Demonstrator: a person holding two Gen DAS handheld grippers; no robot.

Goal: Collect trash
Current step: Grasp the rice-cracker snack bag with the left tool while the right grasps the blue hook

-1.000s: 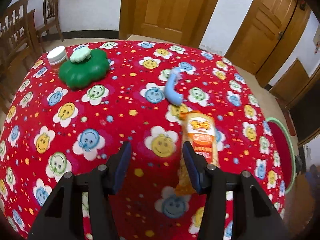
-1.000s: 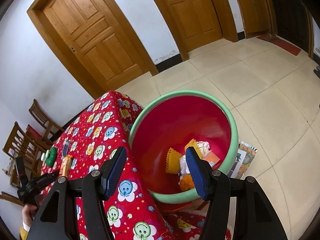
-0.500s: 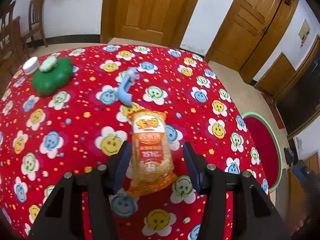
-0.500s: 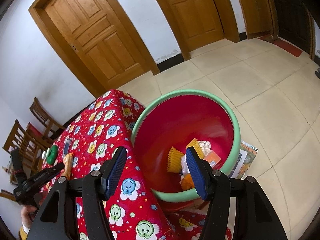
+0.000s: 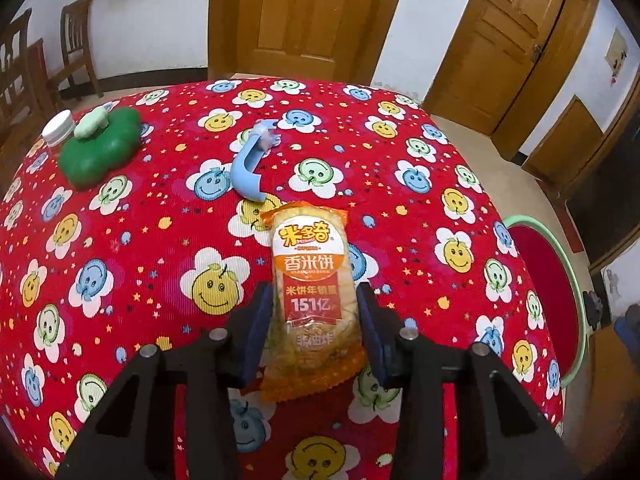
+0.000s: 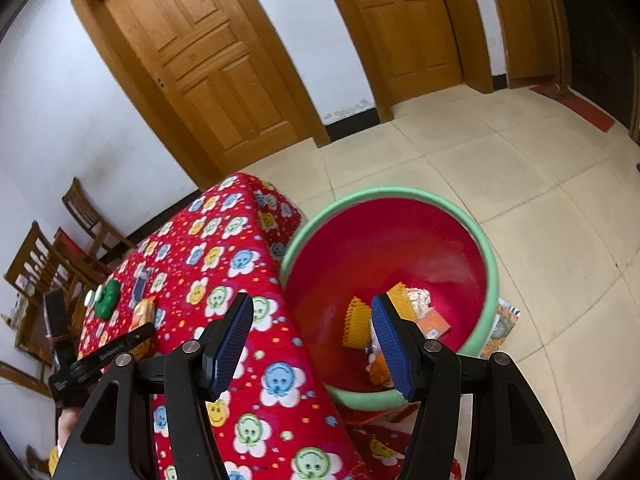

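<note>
White jar [image 5: 59, 127] and green flower-shaped box [image 5: 100, 152] are sitting far left on the red tablecloth [image 5: 400, 208], blue plastic piece [image 5: 250, 168] lying mid-table. Left gripper [image 5: 315, 316] is closing around the orange snack packet [image 5: 310, 280], which is lying flat on the cloth between the blue pads, pads right at its sides, firm press not clear. Right gripper [image 6: 312, 344] is hanging with fingers wide, nothing between them, over table edge and red bin [image 6: 400, 240] already holding wrappers [image 6: 416, 308].
</note>
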